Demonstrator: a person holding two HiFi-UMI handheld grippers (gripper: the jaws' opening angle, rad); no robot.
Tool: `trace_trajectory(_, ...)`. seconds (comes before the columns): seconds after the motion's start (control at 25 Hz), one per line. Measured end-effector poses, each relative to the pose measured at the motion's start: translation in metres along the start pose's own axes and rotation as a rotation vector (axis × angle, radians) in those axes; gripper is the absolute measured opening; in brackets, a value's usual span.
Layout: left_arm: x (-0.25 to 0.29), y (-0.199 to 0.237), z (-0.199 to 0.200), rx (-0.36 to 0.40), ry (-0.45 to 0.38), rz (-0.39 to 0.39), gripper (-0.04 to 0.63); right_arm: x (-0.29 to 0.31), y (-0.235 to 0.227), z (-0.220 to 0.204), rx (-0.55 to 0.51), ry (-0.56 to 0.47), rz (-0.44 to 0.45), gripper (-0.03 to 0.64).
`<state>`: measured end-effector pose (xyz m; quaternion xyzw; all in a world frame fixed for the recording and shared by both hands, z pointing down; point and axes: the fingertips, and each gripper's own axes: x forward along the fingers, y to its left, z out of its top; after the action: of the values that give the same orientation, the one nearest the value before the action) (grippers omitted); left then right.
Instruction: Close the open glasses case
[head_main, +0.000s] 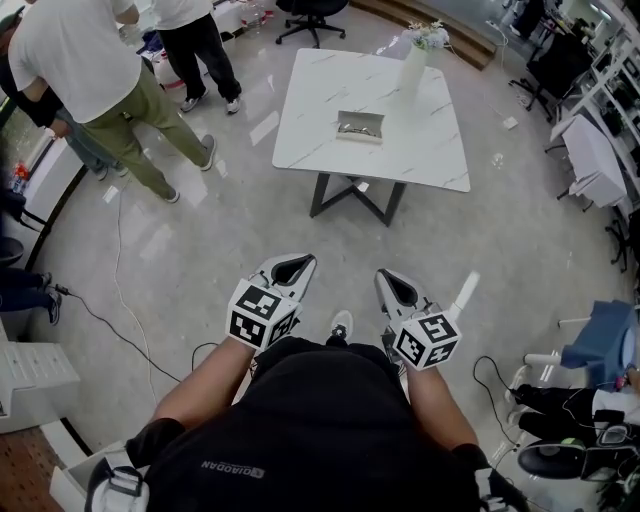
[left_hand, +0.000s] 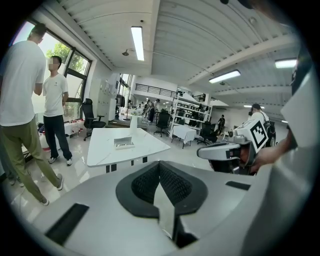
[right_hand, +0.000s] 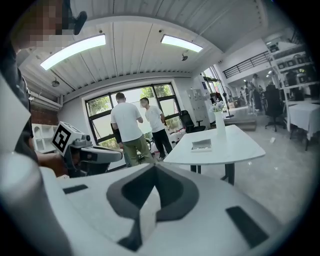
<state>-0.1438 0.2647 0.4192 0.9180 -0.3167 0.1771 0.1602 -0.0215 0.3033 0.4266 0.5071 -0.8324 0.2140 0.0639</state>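
Glossy grey floor (head_main: 180, 260) shining under ceiling lights; white marble-look table (head_main: 420, 150) standing ahead. Glasses case (head_main: 360, 126) lying open near table's middle; tall white vase (head_main: 413, 65) standing beyond it, near far edge. Left gripper (head_main: 293, 265) and right gripper (head_main: 392, 283) hovering side by side close to person's waist, well apart from table, both pointing toward it. Each gripper's jaws pressing together, nothing between. Two people (head_main: 90, 70) standing off to left.
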Motion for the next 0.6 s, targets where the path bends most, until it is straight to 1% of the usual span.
trace_trajectory(0.16, 0.018, 0.004, 0.008, -0.013, 0.004, 0.019, 0.003, 0.01, -0.018, 0.003, 0.007, 0.014, 0.028, 0.002)
trace_trajectory(0.4, 0.041, 0.008, 0.016, -0.077, 0.015, 0.035, 0.003, 0.02, -0.045, 0.018, 0.015, 0.017, 0.053, 0.002)
trace_trajectory(0.6, 0.058, 0.008, 0.027, -0.064, 0.012, 0.058, 0.003, 0.024, -0.065, 0.024, 0.015, 0.017, 0.072, 0.002)
